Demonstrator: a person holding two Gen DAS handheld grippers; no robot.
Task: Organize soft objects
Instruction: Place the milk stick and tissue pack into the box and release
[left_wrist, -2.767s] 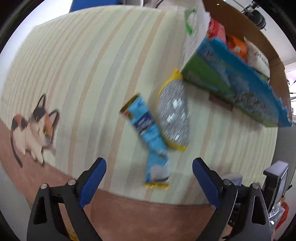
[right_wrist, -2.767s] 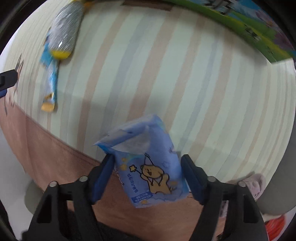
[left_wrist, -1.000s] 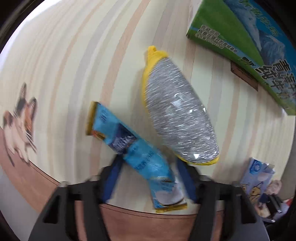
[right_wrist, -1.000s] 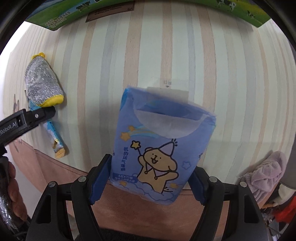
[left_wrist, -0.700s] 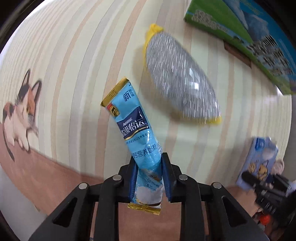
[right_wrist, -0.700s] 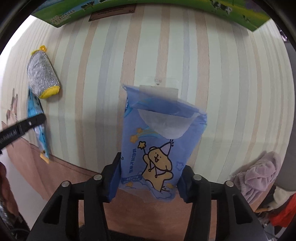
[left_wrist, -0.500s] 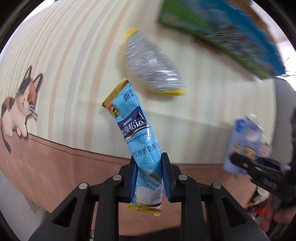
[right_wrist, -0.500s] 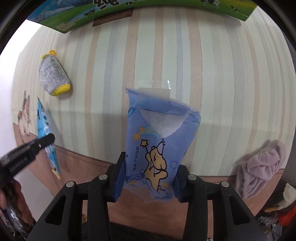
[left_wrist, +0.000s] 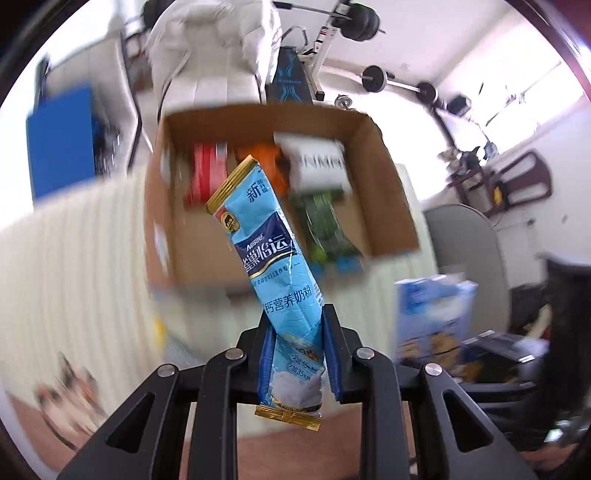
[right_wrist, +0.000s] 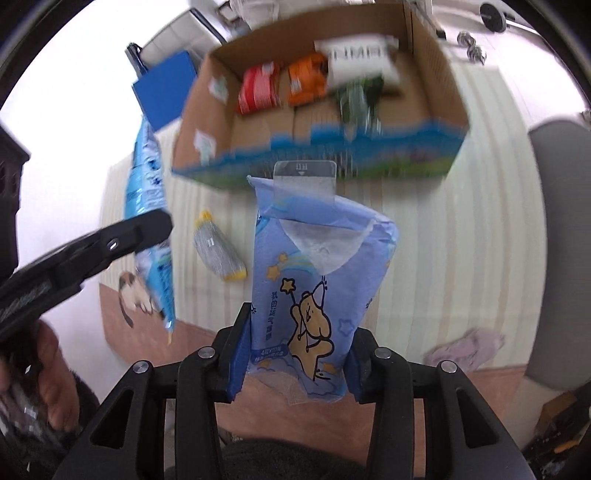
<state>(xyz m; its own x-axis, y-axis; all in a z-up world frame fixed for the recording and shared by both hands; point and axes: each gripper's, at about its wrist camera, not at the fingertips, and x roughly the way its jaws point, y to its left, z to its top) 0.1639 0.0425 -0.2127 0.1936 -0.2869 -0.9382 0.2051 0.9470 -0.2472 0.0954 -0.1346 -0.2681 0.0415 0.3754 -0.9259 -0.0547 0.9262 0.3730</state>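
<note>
My left gripper (left_wrist: 297, 354) is shut on a light blue milk powder sachet (left_wrist: 273, 266) and holds it up in the air in front of an open cardboard box (left_wrist: 173, 236). The sachet also shows in the right wrist view (right_wrist: 149, 206), held by the left gripper. My right gripper (right_wrist: 295, 354) is shut on a blue tissue pack (right_wrist: 317, 280) with a cartoon bear, lifted above the striped cloth. The tissue pack shows at the right of the left wrist view (left_wrist: 432, 317). The box (right_wrist: 225, 122) lies ahead and holds several packets.
A silver and yellow scouring pad (right_wrist: 218, 249) lies on the striped tablecloth (right_wrist: 461, 221) before the box. A lilac cloth (right_wrist: 469, 350) lies at the table's right front edge. A blue board (right_wrist: 166, 85) stands behind the box, a grey chair (right_wrist: 561, 240) at the right.
Both grippers have closed on their items and lifted them off the cloth. Both have tilted up, so the open box now faces them. The scouring pad stayed on the table.
</note>
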